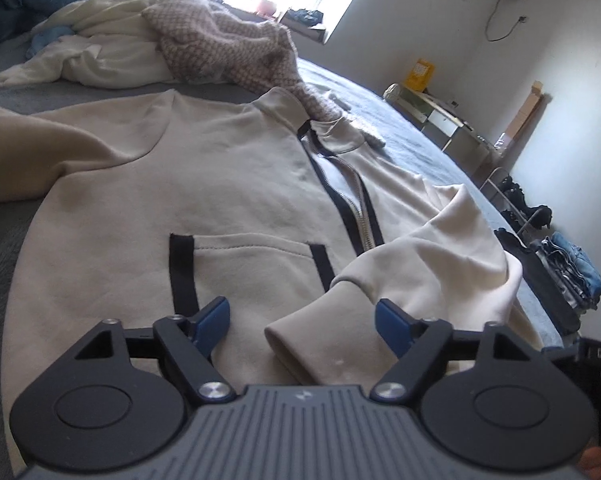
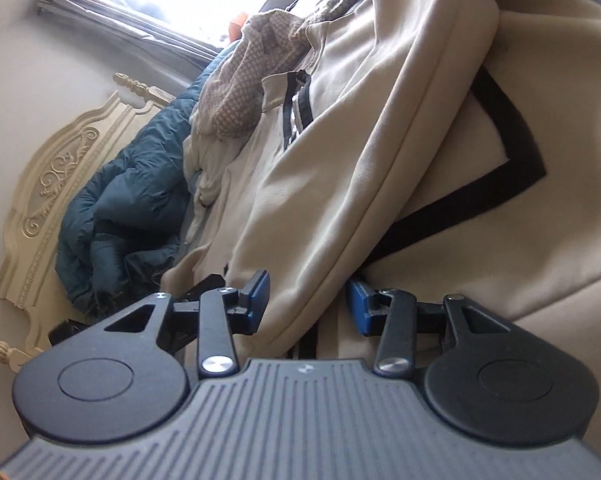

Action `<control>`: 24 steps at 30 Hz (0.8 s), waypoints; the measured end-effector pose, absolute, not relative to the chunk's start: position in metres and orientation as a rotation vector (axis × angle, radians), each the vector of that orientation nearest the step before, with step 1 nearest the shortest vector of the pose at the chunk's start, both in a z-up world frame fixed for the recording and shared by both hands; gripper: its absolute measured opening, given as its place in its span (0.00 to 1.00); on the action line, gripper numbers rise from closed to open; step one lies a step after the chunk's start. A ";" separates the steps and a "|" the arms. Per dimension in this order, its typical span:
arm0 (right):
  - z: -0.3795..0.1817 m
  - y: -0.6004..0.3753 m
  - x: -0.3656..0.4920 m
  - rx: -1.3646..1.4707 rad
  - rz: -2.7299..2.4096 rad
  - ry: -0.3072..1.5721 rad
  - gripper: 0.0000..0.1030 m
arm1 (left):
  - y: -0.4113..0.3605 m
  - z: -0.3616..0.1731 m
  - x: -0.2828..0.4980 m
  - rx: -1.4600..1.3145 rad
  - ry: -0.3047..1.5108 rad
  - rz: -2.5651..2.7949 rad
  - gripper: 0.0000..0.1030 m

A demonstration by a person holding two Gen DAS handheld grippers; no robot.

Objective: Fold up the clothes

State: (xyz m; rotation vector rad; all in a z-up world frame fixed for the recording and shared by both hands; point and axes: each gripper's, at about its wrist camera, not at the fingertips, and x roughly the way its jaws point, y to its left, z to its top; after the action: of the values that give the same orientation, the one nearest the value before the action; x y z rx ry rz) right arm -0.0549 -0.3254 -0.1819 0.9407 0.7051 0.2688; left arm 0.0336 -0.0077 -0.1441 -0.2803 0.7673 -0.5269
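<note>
A beige zip jacket [image 1: 172, 184] lies front-up on the bed [image 1: 400, 120], its long axis running from the hem at the near edge toward the collar, which points at the window end. One sleeve [image 1: 400, 276] is folded across the front, cuff lying between the spread fingers of the left hand-held gripper [image 1: 302, 320] — released, grasping nothing. The right hand-held gripper [image 2: 308, 300] has its jaws apart too, with a fold of the jacket's fabric [image 2: 340, 184] between its blue pads, not pinched. Beyond the collar sit a checked knit garment [image 1: 228, 48] and white clothing [image 1: 100, 52] — heaped together. Folded jeans [image 1: 572, 272] are stacked past the bed's far side edge.
</note>
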 end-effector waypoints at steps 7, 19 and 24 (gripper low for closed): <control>-0.183 -0.320 -0.049 0.928 0.266 0.696 0.14 | -0.004 -0.139 0.024 -0.321 0.728 -0.535 0.15; -0.150 -0.307 -0.063 0.885 0.333 0.625 0.04 | 0.023 -0.093 -0.006 -0.435 0.654 -0.586 0.07; -0.163 -0.301 -0.063 0.892 0.338 0.680 0.04 | 0.029 -0.110 -0.008 -0.355 0.715 -0.506 0.07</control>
State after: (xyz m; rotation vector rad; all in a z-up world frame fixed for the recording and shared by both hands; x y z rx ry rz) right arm -0.0630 -0.3015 -0.1626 0.8919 0.6797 0.3377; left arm -0.0082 0.0293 -0.1102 -0.3550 0.7148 -0.5060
